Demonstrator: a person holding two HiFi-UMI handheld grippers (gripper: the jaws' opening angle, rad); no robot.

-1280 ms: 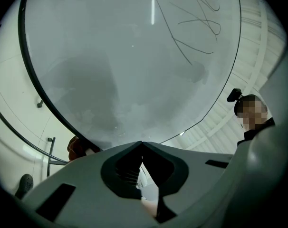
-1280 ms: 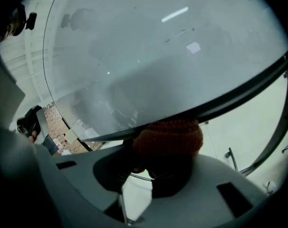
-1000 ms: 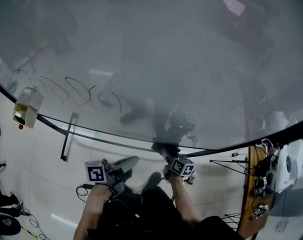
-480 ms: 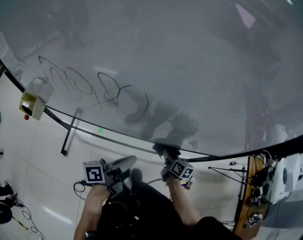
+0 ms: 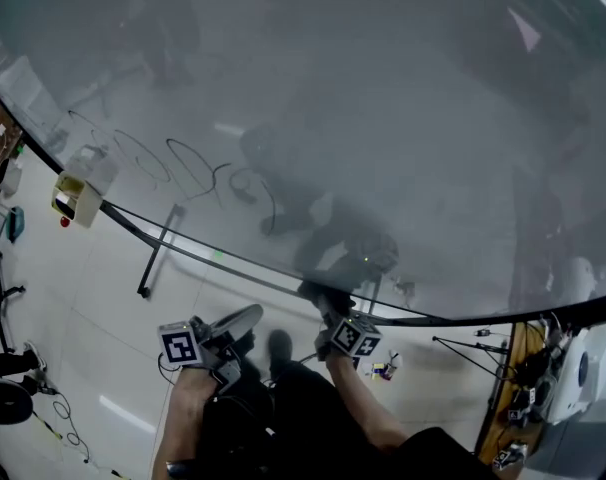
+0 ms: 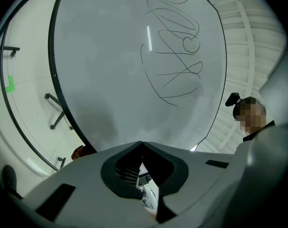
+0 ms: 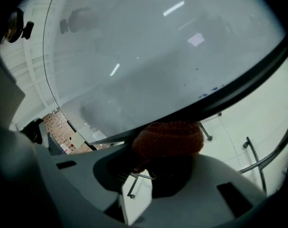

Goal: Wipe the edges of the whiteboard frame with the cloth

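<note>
my right gripper (image 7: 165, 148) is clenched on the rust-coloured cloth (image 7: 168, 137), whose bunched end appears pressed against the dark lower edge of the whiteboard frame (image 7: 239, 90). i judge it is held this way so that the wad, not the jaws, meets the edge. my left gripper (image 6: 141, 145) is closed on nothing, jaws meeting tip to tip, and is held low, apart from the frame, apparently to leave the wiping path free.

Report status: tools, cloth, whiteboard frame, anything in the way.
Right tool shut on rust-orange knitted cloth, at bottom edge of black whiteboard frame. Left tool shut, empty, off the board. No obstruction seen along that edge.
</note>
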